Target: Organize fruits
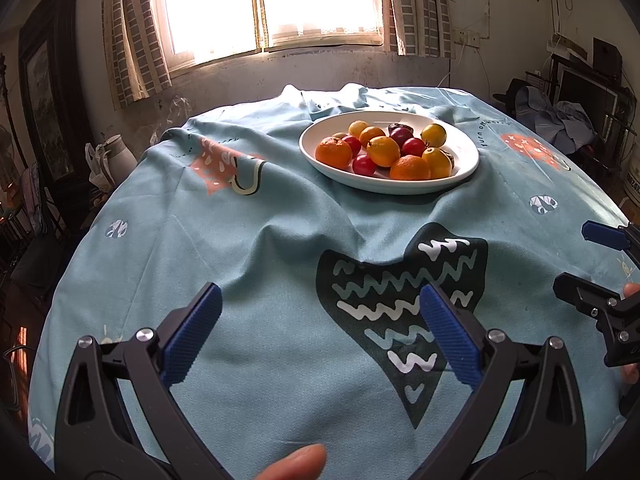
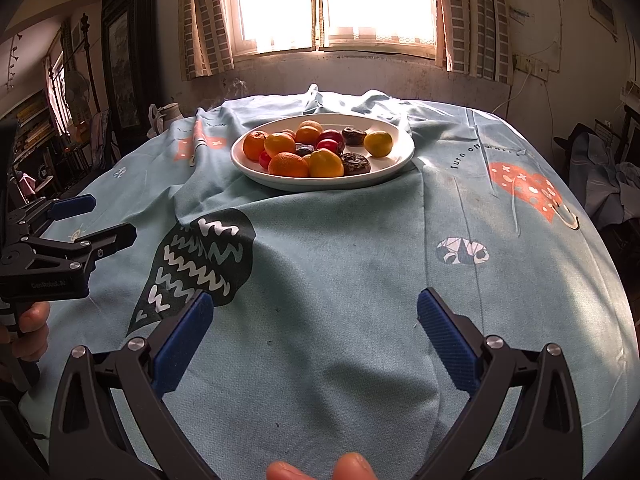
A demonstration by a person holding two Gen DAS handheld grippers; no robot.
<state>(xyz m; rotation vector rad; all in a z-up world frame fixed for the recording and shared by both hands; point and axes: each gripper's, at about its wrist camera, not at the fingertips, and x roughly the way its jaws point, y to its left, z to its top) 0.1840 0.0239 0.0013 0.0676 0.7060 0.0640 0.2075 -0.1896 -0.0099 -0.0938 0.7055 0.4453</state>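
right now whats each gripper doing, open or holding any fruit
left gripper: open, holding nothing, over the tablecloth.
right gripper: open, holding nothing; all fruit sits on the plate.

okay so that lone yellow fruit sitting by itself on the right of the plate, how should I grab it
Pinch the lone yellow fruit across its round middle, from above with the right gripper, fingers fore and aft. It sits apart with bare white plate on its right; the dark fruit crowds its left.
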